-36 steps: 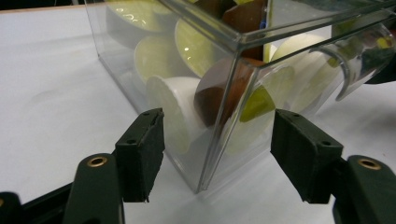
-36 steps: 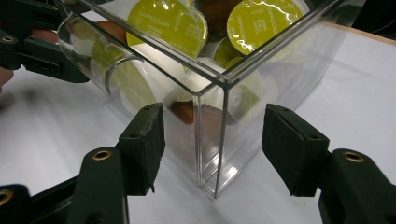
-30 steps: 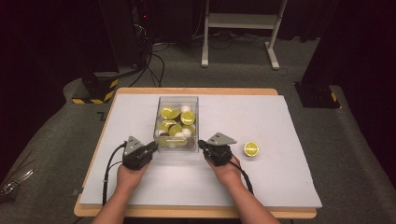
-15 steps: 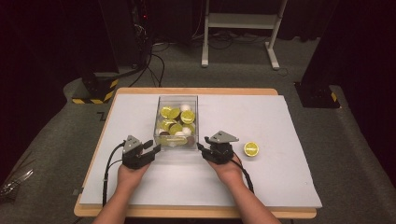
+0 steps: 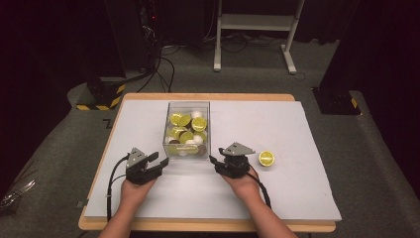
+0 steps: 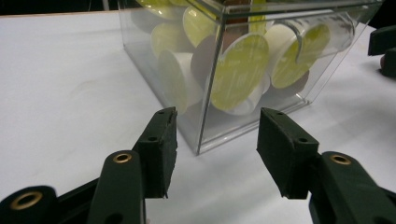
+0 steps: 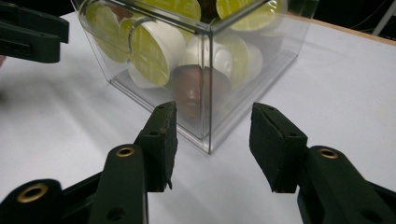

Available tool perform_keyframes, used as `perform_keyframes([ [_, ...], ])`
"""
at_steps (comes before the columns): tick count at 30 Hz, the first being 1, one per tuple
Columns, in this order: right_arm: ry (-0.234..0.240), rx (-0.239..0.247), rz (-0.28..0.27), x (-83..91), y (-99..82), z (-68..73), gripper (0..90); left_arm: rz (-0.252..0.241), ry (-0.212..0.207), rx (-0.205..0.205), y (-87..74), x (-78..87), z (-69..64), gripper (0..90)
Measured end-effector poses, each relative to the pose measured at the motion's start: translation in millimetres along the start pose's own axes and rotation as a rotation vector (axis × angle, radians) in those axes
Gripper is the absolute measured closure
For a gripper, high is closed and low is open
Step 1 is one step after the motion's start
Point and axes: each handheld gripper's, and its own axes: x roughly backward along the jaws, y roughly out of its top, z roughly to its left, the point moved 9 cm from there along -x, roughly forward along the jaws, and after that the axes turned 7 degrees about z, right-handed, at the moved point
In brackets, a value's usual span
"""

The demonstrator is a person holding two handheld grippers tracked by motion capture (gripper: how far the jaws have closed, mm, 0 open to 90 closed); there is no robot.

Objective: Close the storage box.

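A clear plastic box stands at the middle of the white table cover, filled with several coffee capsules that have yellow-green lids. My left gripper is open just off the box's near left corner, with its jaws on either side of that corner and apart from it. My right gripper is open at the near right corner, likewise straddling it without touching. One loose capsule lies on the table to the right of my right gripper.
The white cover lies on a wooden table. Beyond the far edge stand a white frame's legs, cables and a base with yellow-black stripes. A dark stand is at the right.
Both grippers have edged a little forward toward the box's near corners; the box, its capsules and the loose capsule stay where they were.
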Motion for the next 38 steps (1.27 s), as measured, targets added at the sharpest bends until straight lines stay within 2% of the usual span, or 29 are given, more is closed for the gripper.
perform_keyframes([
  [4, -0.018, 0.000, 0.003, 8.3, -7.4, -6.1, 49.5, 0.004, 0.022, -0.004, -4.4, 8.9, 7.9, 46.2],
  [9, -0.060, -0.007, 0.008, 26.6, -20.3, -21.3, 47.2, 0.033, 0.084, -0.034, -11.4, 23.7, 30.9, 44.1],
  [14, -0.109, -0.034, 0.012, 48.7, -39.0, -43.0, 45.7, 0.068, 0.149, -0.053, -20.4, 37.8, 53.6, 42.1],
  [15, -0.137, -0.039, 0.011, 58.4, -47.2, -53.7, 45.5, 0.073, 0.161, -0.049, -21.8, 40.3, 57.0, 40.8],
  [16, -0.137, -0.039, 0.011, 58.4, -47.2, -53.7, 45.5, 0.080, 0.170, -0.055, -23.3, 43.6, 60.2, 40.8],
  [21, -0.186, -0.096, 0.023, 82.2, -72.0, -80.5, 45.5, 0.113, 0.234, -0.097, -31.9, 56.5, 76.5, 37.9],
  [22, -0.199, -0.102, 0.026, 87.6, -78.6, -87.2, 45.5, 0.096, 0.241, -0.075, -32.0, 56.1, 77.4, 37.4],
  [23, -0.209, -0.111, 0.029, 90.8, -82.7, -90.7, 45.4, 0.116, 0.248, -0.089, -34.4, 58.1, 80.6, 37.1],
  [25, -0.240, -0.143, 0.031, 101.7, -98.0, -105.7, 45.0, 0.117, 0.248, -0.071, -34.1, 58.7, 83.7, 35.5],
  [26, -0.240, -0.143, 0.031, 101.7, -98.0, -105.7, 45.0, 0.117, 0.248, -0.060, -33.8, 59.1, 84.2, 35.5],
  [28, -0.263, -0.173, 0.038, 107.9, -108.0, -116.0, 44.6, 0.131, 0.253, -0.049, -35.1, 58.4, 86.8, 34.9],
  [29, -0.293, -0.185, 0.056, 113.1, -118.4, -127.3, 43.6, 0.150, 0.257, -0.034, -37.3, 56.4, 88.4, 32.1],
  [31, -0.304, -0.193, 0.064, 114.2, -121.6, -130.4, 43.1, 0.149, 0.260, -0.021, -38.2, 54.2, 87.6, 30.9],
  [32, -0.322, -0.192, 0.078, 115.2, -126.1, -134.9, 42.6, 0.171, 0.268, -0.056, -39.9, 55.3, 88.9, 30.8],
  [34, -0.358, -0.206, 0.123, 114.6, -139.3, -143.9, 41.2, 0.153, 0.271, -0.046, -39.4, 53.8, 87.6, 30.2],
  [35, -0.358, -0.206, 0.123, 114.6, -139.3, -143.9, 41.2, 0.153, 0.271, -0.046, -39.4, 53.8, 87.6, 30.2],
  [36, -0.350, -0.226, 0.138, 113.5, -141.6, -144.8, 39.0, 0.152, 0.270, -0.045, -39.3, 53.8, 87.6, 30.2],
  [38, -0.359, -0.209, 0.134, 113.4, -140.2, -144.8, 38.6, 0.164, 0.272, -0.056, -40.3, 54.8, 88.1, 30.2],
])
